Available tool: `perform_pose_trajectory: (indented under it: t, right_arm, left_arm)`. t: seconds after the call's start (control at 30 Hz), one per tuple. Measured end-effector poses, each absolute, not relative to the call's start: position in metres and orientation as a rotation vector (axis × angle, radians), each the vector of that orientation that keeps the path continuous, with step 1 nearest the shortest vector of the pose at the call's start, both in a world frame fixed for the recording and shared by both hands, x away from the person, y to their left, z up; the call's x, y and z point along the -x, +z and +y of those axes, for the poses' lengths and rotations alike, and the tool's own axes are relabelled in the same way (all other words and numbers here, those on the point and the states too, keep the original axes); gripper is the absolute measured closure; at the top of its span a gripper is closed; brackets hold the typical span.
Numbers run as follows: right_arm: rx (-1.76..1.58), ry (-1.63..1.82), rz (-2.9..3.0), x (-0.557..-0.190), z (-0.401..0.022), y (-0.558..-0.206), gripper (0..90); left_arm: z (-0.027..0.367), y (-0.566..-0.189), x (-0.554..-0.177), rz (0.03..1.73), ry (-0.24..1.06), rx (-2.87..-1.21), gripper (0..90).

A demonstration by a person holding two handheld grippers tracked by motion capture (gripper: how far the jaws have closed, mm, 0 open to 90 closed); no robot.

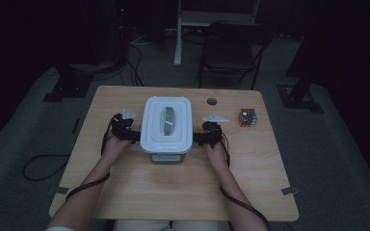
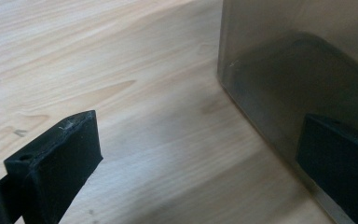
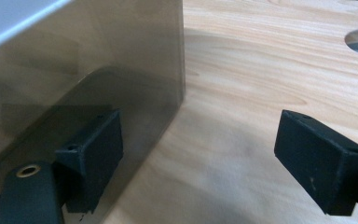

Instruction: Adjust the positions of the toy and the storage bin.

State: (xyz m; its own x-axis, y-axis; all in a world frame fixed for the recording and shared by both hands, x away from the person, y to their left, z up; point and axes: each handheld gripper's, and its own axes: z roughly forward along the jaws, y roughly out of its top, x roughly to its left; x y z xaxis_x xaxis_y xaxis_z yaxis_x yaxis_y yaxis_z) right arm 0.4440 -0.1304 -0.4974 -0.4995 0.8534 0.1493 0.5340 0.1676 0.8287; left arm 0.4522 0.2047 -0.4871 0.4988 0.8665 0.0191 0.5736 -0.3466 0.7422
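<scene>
High view: tongs flanking lidded box.

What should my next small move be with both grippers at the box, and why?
Probably ease both grippers inward to press the box walls. The left gripper and right gripper flank it with jaws open, each with one jaw in front of the smoky wall, nothing clamped.

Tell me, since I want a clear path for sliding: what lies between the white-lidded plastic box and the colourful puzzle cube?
Bare wooden tabletop, apart from the right tool beside the box, as the high view shows. The cube stands apart.
</scene>
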Motion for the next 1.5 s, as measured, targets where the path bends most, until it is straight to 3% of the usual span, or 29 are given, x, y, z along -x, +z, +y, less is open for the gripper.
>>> perform_pose_trajectory:
  t: [1.5]
  right_arm:
    - [-1.377,1.254,2.032,-0.344,-0.22,-0.502,16.2]
  left_arm:
    - [0.121,-0.486,-0.383,0.913,0.425,-2.165,0.7]
